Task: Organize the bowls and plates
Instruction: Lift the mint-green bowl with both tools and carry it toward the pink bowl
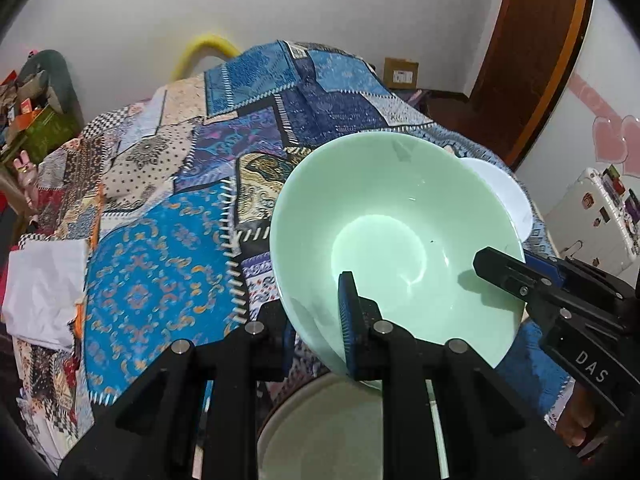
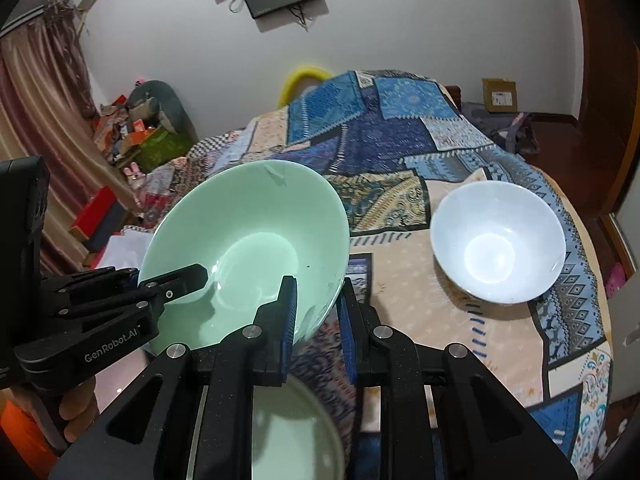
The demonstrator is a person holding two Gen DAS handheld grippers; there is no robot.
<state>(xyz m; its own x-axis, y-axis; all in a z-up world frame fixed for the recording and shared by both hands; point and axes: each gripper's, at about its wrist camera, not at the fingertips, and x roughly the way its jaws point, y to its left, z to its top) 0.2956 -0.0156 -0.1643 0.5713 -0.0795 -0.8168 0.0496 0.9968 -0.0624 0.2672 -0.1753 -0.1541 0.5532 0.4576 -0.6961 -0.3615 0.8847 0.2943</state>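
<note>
Two hand-held grippers carry one pale green glazed ceramic bowl (image 2: pixel 244 248) between them, clear of the patchwork-covered table (image 2: pixel 400 280). The left gripper (image 1: pixel 316 320) pinches the bowl's near rim, one blue pad inside the wall and the other outside. The right gripper (image 2: pixel 318 312) pinches the rim likewise, at about five o'clock on the bowl as its own camera sees it. In the left wrist view its black finger enters the bowl at three o'clock.

The green bowl sits tilted, mouth towards the cameras. A white glazed ceramic bowl (image 2: pixel 498 240) stands upright on the cloth at three o'clock of the green one, well apart. A pale round plate (image 2: pixel 296 432) lies below the grippers at six o'clock, partly hidden.

Assessment: the step in hand appears to be carrying the green bowl to a stacking place, probably the white bowl; which target is meant cannot be told.

Recommendations:
- Keep both grips matched in height, since a rim pinch on smooth glaze may slip.
- Level the bowl before lowering.
- Centre it over the target.
- Release both sides together, only once the base rests.
</note>
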